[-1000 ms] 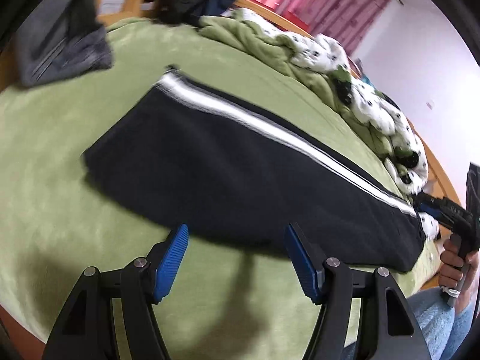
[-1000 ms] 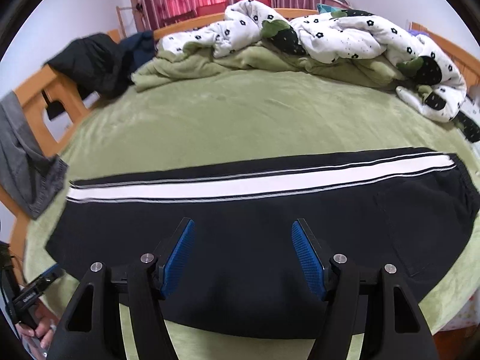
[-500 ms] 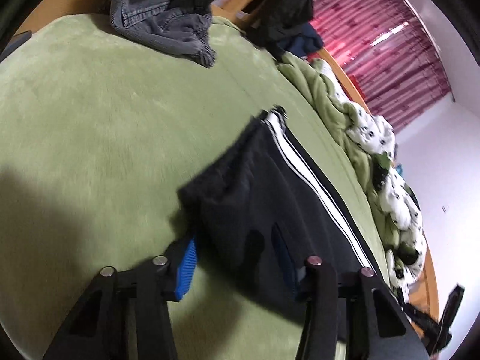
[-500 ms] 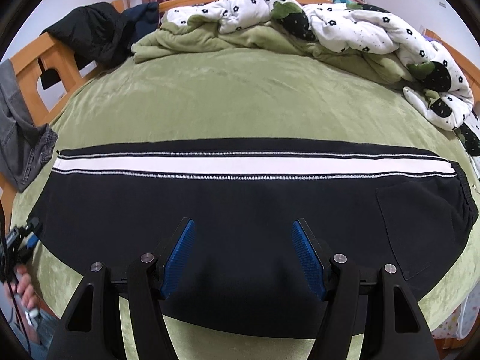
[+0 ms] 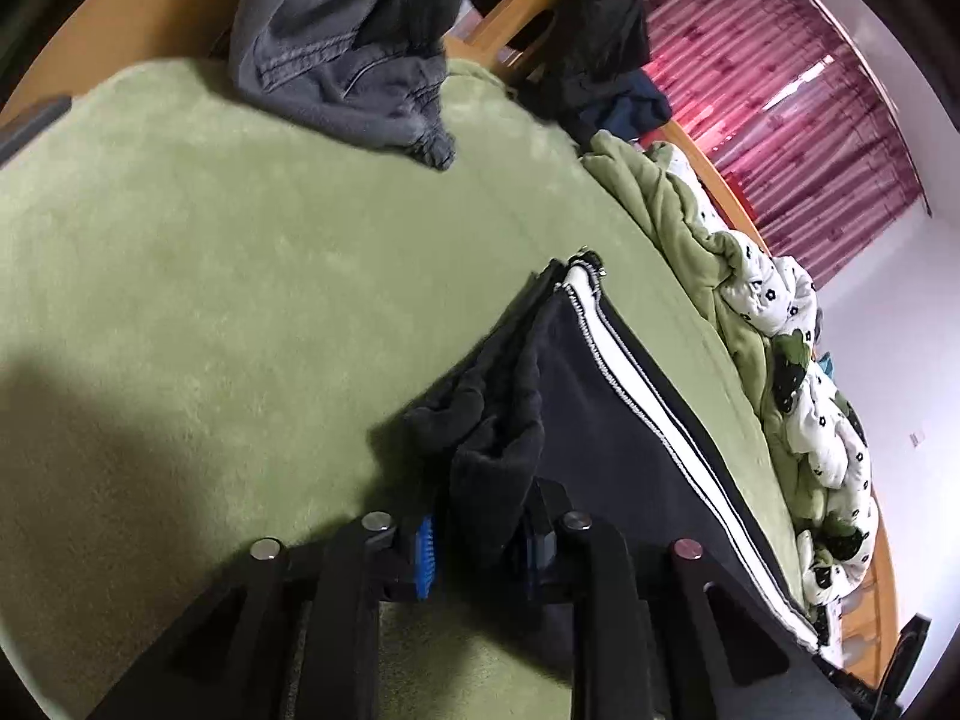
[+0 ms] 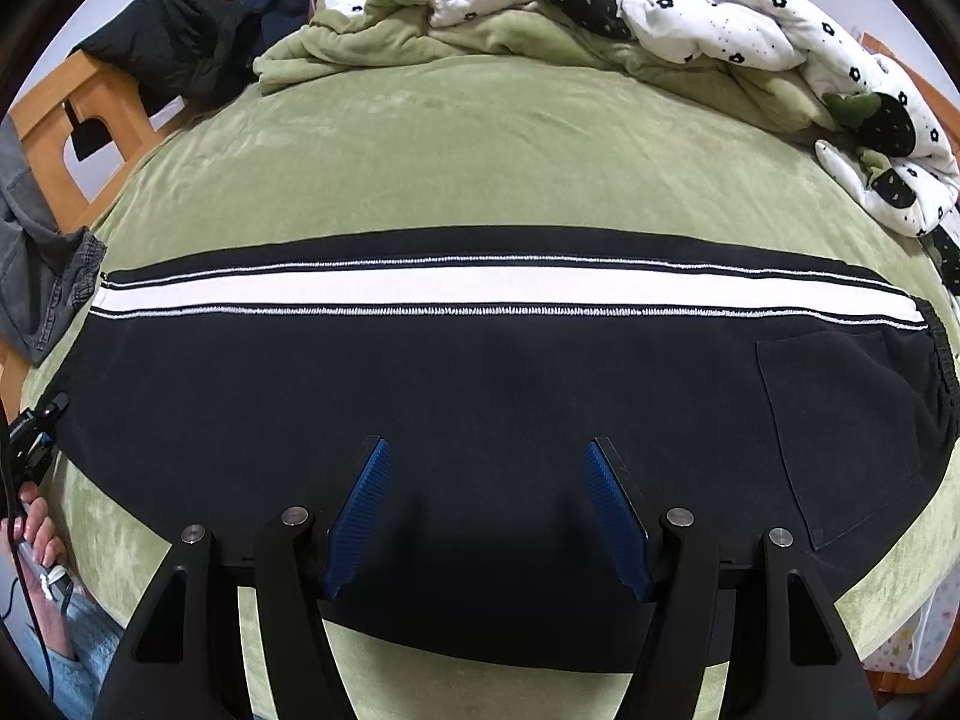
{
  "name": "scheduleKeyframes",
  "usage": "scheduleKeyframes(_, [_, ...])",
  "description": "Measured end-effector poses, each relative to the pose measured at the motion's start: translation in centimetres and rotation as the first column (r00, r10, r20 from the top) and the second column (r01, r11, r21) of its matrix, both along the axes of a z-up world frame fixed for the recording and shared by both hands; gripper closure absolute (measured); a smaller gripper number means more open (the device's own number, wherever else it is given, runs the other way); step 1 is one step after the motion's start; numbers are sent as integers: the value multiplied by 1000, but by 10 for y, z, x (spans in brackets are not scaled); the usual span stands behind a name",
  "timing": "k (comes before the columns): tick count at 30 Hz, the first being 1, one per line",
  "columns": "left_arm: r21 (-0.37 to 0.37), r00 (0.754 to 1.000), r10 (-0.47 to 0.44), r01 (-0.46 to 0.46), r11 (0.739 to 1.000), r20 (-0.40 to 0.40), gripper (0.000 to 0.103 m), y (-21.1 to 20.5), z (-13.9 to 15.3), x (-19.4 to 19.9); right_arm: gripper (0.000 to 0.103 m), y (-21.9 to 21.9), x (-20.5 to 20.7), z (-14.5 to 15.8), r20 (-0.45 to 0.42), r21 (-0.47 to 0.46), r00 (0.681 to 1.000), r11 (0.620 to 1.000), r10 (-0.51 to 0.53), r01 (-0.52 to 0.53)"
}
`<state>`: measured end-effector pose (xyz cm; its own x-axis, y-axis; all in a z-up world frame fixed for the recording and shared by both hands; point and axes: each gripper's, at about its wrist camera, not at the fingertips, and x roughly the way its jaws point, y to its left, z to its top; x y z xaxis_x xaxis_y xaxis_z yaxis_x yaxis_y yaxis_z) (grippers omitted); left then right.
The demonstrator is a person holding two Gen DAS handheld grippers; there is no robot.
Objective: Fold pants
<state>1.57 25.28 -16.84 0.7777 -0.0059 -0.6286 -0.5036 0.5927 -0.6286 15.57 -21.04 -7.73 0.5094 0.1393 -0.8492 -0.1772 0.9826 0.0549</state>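
Black pants (image 6: 480,372) with a white side stripe lie flat and lengthwise across the green bed cover (image 6: 480,150). In the left wrist view my left gripper (image 5: 477,534) is closing on the near corner of the leg end of the pants (image 5: 600,420), and bunched black cloth is pinched between its blue pads. The right wrist view shows that gripper (image 6: 36,426) at the pants' left end, held by a hand (image 6: 36,534). My right gripper (image 6: 486,510) hovers open over the pants' near edge at mid-length, with nothing between its fingers. The waistband and a back pocket (image 6: 840,438) lie at the right.
Grey jeans (image 5: 348,60) hang over the wooden bed frame (image 6: 54,120) beyond the leg end. A dark jacket (image 6: 180,54) lies at the far corner. A rumpled white and green quilt (image 6: 720,18) fills the far side. Green cover stretches between pants and quilt.
My left gripper swung to the leg end of the pants, rolled, and narrowed its jaws onto the cloth corner. My right gripper sank slightly toward the pants, still open.
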Motion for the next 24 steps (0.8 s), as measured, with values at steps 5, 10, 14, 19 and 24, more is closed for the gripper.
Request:
scheduleKeyframes(5, [-39,1000,-5,6,999,6,80,4,-4,-2,37,-13,-5,5,24,43,1000,999,-7,6])
scheduleKeyframes(10, [-6,1000,-17,17,1000,-1,80,-2,-3,1,37,-28,-11,9,77,65,995,996,-64,59])
scheduleKeyframes(14, [-66,1000,-17,18,998,21,80,5,-8,-1,37,-44,-12,11,98,84,990,992,-103,95])
scheduleKeyframes(19, [-162,999,-30,36,986,41,80,15,-15,-1,37,-69,-16,16,129,120,976,980,-175,160])
scheduleKeyframes(24, [-154,999,-34,39,987,34,80,16,-16,2,37,-92,-16,15,57,197,975,960,-216,201])
